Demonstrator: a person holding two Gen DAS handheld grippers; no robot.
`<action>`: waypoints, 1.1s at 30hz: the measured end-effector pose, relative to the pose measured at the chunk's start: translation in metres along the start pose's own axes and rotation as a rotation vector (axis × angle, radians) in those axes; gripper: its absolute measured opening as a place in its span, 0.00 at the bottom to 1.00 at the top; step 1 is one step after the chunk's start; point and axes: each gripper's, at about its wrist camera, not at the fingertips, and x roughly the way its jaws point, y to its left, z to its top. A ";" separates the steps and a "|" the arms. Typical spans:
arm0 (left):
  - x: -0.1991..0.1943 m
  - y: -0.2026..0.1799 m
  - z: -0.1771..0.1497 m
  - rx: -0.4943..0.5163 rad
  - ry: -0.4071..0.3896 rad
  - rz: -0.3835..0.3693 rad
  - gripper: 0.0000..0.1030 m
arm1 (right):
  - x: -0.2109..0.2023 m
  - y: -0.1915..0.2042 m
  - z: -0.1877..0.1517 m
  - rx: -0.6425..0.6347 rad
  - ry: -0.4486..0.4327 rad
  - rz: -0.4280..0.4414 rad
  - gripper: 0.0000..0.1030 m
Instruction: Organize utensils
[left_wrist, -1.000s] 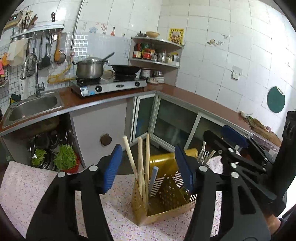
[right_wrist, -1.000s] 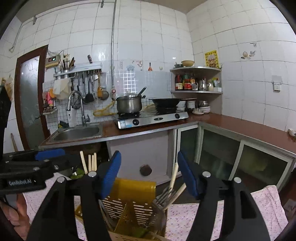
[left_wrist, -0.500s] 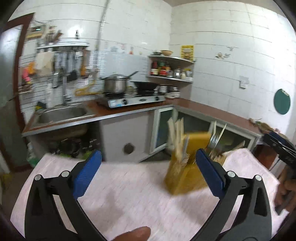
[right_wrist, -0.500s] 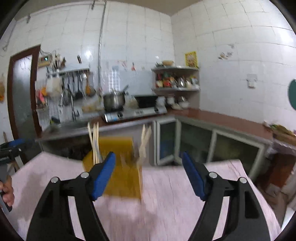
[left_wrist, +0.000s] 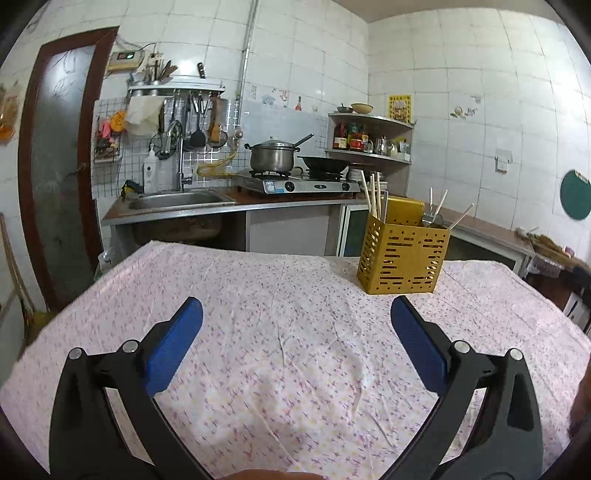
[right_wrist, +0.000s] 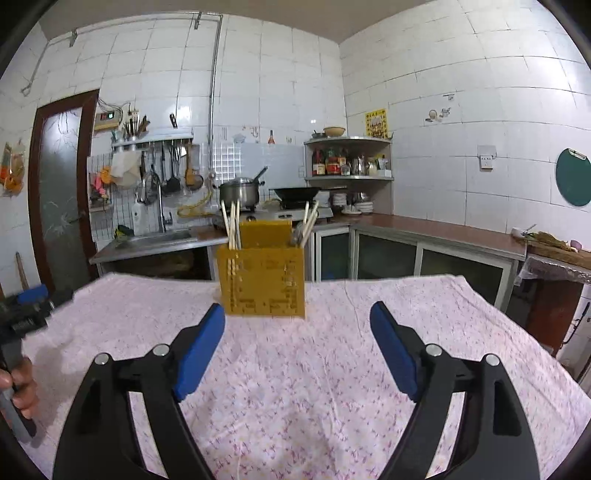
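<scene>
A yellow perforated plastic utensil caddy (left_wrist: 402, 254) stands upright toward the far edge of a desk (left_wrist: 258, 332) draped in a creased, pink floral-print cloth, pale wooden chopsticks (left_wrist: 372, 195) rising from its left compartment and metal forks and spoons (left_wrist: 436, 216) leaning from its right. Both grippers hang low over the bare cloth, well apart from the caddy. The left gripper (left_wrist: 297, 341) shows its blue-padded fingers (left_wrist: 173, 347) spread wide with nothing between them; the right gripper (right_wrist: 297, 350) has its fingers (right_wrist: 199, 354) opening, also empty. A hand (right_wrist: 16, 391) at the left edge of the right wrist view grips the other tool's handle.

The caddy looks light and rigid, its slotted walls smooth and likely slippery; a grip across two opposite walls near the rim would probably hold best, though a tall load could tip it. The chopsticks appear stiff, thin and light, best pinched mid-shaft; the metal cutlery seems heavier and slicker, better taken by the handles.

Behind, a steel pot (left_wrist: 273, 157) sits on a stove.
</scene>
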 end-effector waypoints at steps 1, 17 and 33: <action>-0.003 -0.002 -0.002 0.006 -0.013 0.010 0.95 | 0.003 0.002 -0.002 -0.016 0.040 -0.008 0.77; -0.016 -0.013 -0.008 0.044 -0.042 0.063 0.95 | -0.004 -0.005 0.000 -0.010 0.026 -0.041 0.81; -0.018 -0.013 -0.007 0.028 -0.040 0.049 0.95 | 0.003 -0.005 0.000 0.005 0.037 -0.045 0.81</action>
